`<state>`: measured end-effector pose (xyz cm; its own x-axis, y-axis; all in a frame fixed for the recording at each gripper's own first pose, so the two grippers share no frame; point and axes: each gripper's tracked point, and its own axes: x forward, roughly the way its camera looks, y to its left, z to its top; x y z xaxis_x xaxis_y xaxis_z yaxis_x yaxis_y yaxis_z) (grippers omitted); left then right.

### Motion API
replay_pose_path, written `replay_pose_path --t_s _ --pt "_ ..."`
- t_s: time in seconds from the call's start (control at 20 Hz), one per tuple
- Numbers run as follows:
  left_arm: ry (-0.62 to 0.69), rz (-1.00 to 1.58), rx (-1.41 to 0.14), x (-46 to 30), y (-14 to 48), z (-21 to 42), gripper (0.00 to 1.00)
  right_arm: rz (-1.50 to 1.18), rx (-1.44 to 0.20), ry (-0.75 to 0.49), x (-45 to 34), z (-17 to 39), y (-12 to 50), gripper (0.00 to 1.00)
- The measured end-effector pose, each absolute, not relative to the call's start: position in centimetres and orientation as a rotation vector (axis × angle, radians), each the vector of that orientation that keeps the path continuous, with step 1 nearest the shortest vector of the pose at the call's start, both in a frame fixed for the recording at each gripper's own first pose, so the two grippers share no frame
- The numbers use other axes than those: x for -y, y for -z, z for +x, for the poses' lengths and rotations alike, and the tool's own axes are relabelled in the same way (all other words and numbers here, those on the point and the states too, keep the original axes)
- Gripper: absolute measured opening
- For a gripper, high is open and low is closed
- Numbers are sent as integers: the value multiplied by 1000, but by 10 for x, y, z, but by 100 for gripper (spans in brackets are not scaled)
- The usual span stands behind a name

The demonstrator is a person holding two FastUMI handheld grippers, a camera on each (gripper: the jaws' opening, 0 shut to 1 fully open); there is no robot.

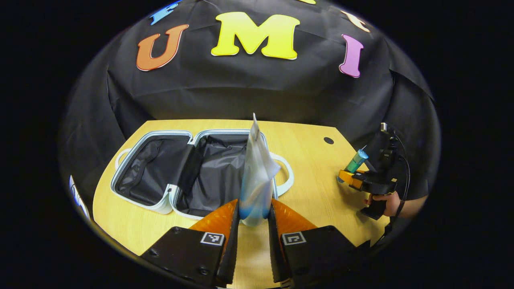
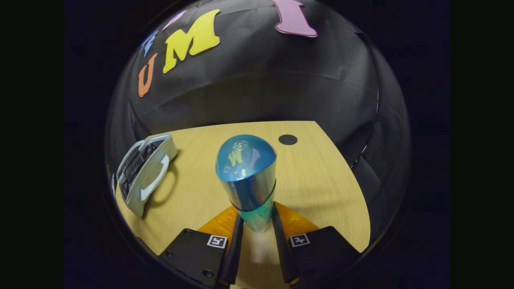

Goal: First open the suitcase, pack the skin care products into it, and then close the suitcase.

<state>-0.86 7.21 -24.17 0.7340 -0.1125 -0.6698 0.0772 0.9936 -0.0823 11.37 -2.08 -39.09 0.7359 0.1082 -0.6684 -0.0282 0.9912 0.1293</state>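
The suitcase (image 1: 160, 202) lies open on the wooden table, both dark-lined halves facing up, its pale handle (image 1: 286, 172) toward the right. My left gripper (image 1: 253, 214) is shut on a white and blue tube (image 1: 257, 172) that stands upright above the suitcase's near right edge. Farther right, my right gripper (image 1: 350, 176), held by a hand (image 1: 386, 202), carries a teal bottle (image 1: 355, 160). In the right gripper view that bottle (image 2: 247, 176) with its shiny blue cap rises between the fingers of the right gripper (image 2: 257, 224), which is shut on it. The suitcase (image 2: 144, 176) lies off to the left there.
The wooden table (image 1: 313, 152) has a small dark cable hole (image 1: 328, 140) near its far right corner. A black cloth wall stands behind the table. Bare tabletop lies between the suitcase and the right gripper.
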Motion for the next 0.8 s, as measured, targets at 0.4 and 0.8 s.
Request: replay_pose_path --t_s 0.4,0.8 --pt "132 -137 -840 -118 256 20 38 191 -791 -114 9 95 349 33" --pt "305 -203 -1208 -132 325 53 43 340 -820 -265 -27 20 250 33"
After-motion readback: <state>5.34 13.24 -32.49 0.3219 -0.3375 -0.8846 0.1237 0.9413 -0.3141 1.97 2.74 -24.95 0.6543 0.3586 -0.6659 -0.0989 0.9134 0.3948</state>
